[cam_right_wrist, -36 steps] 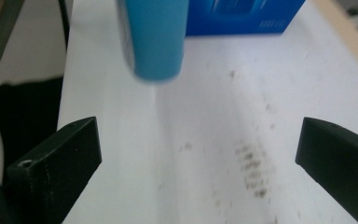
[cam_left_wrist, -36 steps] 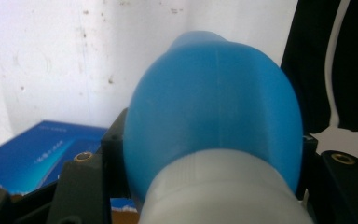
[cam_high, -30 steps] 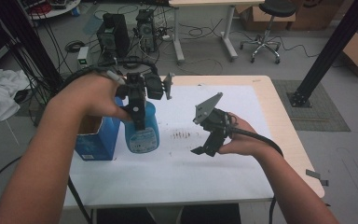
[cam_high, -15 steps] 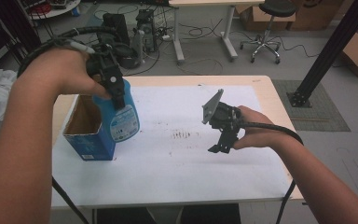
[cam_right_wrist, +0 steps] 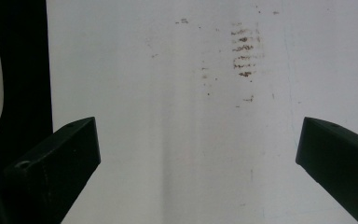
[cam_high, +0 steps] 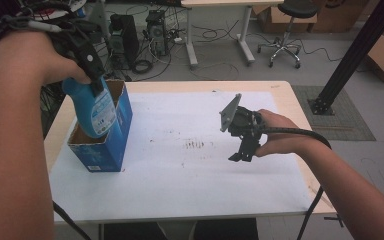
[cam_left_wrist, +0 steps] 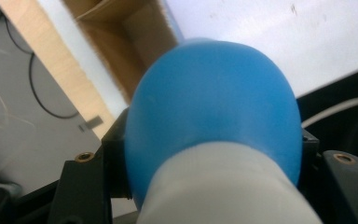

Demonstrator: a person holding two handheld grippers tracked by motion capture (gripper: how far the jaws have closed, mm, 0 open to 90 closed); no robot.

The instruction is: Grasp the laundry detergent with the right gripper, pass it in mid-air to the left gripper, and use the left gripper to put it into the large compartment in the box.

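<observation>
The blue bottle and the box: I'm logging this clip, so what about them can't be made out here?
- Blue bottle bottom: high view, hidden behind the box wall, so whether it touches the box floor is unknown.
- Bottle label text: high view, too small.
- Left tongs' grip point: left gripper view, bottle too close and blurred.
- Box interior: left gripper view, mostly blocked by the bottle.

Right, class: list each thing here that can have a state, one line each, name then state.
Blue bottle: held upright in the left gripper, lower part inside the box.
Blue box: standing on the table, top open.
Left gripper: jaws shut on the bottle's neck.
Right gripper: jaws open, holding nothing, above the white sheet.
</observation>
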